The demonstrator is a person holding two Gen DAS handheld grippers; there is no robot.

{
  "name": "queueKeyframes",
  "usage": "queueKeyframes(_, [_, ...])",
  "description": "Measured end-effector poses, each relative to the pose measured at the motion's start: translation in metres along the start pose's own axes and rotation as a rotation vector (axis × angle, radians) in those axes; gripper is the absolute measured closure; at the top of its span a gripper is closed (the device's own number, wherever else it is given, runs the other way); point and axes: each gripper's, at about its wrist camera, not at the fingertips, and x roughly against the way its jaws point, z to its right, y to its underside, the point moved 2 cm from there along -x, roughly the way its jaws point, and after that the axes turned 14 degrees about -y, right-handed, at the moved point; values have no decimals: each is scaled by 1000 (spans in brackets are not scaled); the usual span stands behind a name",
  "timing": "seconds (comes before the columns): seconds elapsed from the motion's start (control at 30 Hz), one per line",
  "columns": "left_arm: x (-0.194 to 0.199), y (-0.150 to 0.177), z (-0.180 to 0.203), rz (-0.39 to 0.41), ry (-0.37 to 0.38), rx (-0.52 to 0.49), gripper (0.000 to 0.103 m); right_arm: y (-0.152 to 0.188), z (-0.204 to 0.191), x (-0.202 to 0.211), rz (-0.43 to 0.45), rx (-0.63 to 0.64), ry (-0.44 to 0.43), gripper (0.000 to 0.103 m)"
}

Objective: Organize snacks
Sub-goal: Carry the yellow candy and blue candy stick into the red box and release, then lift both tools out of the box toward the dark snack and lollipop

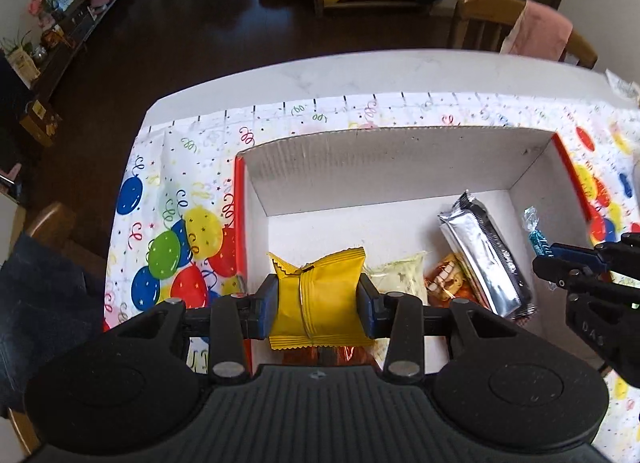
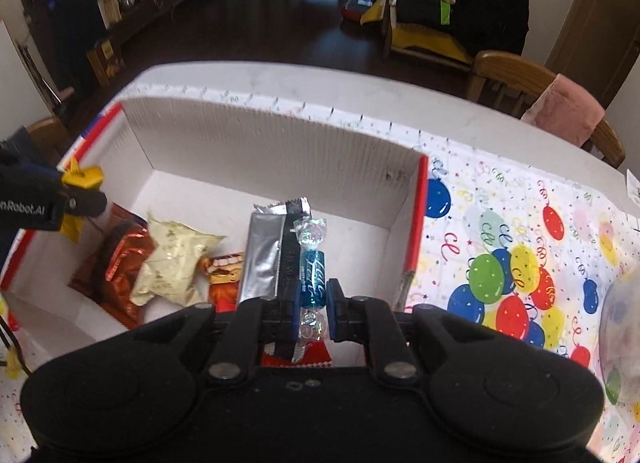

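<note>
Over the open white cardboard box [image 1: 400, 167], the left gripper [image 1: 318, 295] clamps a yellow foil packet [image 1: 320, 287] above its left end, while the right gripper [image 2: 314, 303] pinches a blue twist-wrapped candy [image 2: 314, 275] lengthwise toward its right wall

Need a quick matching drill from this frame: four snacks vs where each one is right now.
Things:
1. yellow packet
2. blue candy
3. silver bar
4. pale packet

States:
A. lying in the box, at its right side
B. held by the right gripper
C. held by the left gripper
D. lying in the box, against the orange-red bag

Pairs: 1-C, 2-B, 3-A, 4-D
</note>
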Motion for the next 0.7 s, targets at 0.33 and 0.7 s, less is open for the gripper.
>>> queueKeyframes(0.33, [-31, -7, 17, -118, -9, -80, 63, 1, -5, -18, -49, 44, -1, 92])
queueKeyframes(0.7, [-27, -6, 12, -107, 20, -52, 62, 3, -6, 1, 6, 25, -29, 80])
